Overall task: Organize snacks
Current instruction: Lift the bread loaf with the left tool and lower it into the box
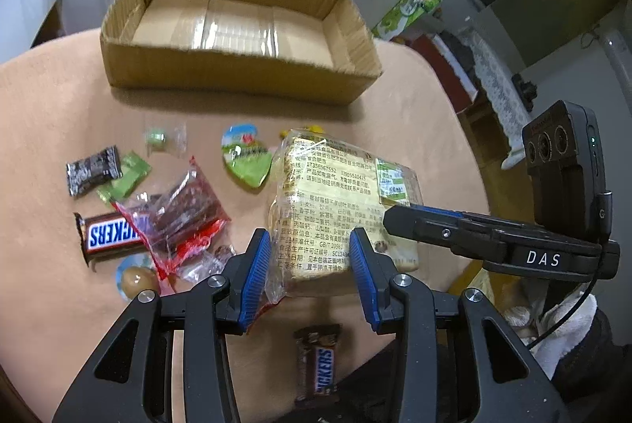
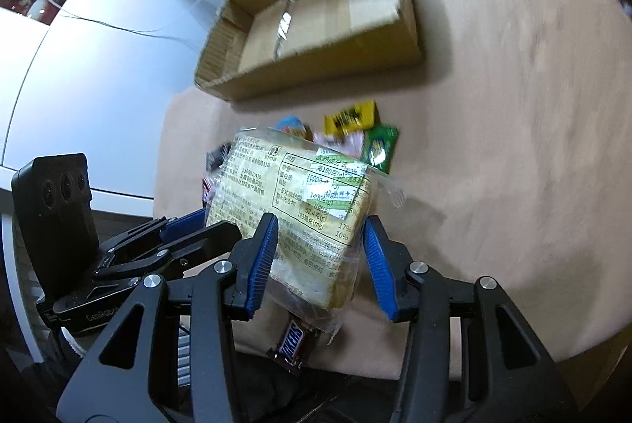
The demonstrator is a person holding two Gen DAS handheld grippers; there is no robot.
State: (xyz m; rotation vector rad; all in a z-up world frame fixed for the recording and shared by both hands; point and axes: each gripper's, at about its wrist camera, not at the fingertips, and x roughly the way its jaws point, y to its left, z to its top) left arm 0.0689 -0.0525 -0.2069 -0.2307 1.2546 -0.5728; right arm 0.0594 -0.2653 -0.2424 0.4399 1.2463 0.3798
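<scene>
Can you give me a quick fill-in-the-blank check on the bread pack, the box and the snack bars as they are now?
1. The cardboard box beyond the snacks holds ____ snacks so far.
2. The wrapped bread pack is held between the jaws of ____ grippers, the left gripper and the right gripper.
3. The brown bar left of the red wrapper reads ____.
4. The tabletop under the snacks is ____ in colour.

Missing words: no; both; Snickers; peach
</scene>
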